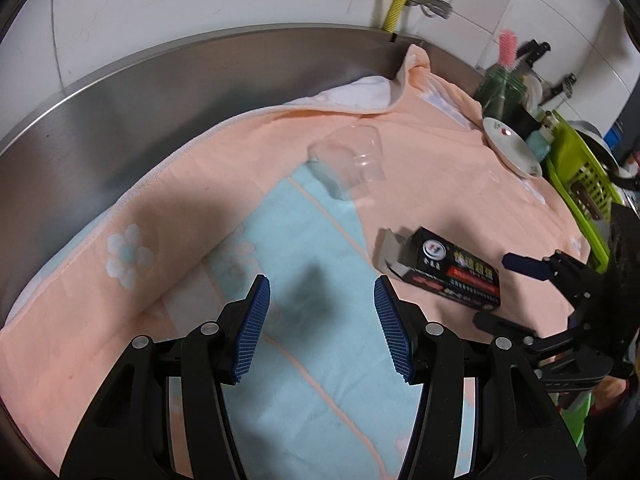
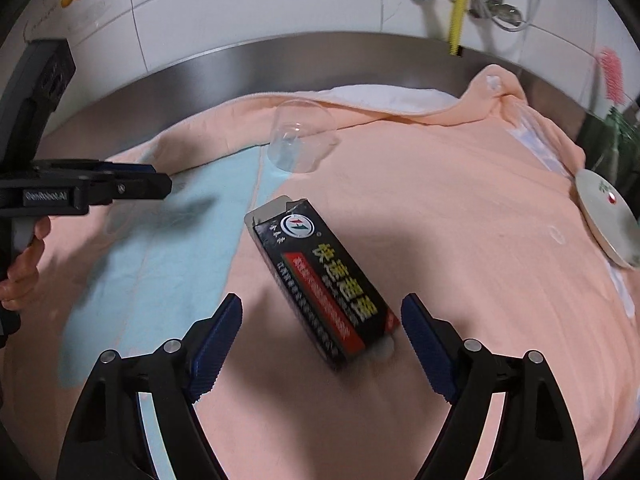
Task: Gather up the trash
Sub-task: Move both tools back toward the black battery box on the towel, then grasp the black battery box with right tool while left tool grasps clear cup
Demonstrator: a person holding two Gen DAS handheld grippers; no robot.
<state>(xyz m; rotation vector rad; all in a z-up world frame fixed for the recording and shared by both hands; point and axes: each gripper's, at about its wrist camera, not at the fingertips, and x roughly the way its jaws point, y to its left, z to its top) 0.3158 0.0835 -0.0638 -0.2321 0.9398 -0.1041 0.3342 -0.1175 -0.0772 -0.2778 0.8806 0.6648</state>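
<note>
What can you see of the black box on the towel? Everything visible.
The black box is a small rectangular carton, apparently cardboard, with a round logo, yellow characters and a red band. It lies flat on the peach towel, skewed, far end flap open. The right gripper is open, fingers either side of its near end, not touching. The clear plastic cup lies beyond, apart.

Both wrist views look forward and down, close over the towel (image 1: 248,160). The right view sits right of the left; both share the black box (image 2: 320,284) and clear cup (image 1: 352,160).
</note>
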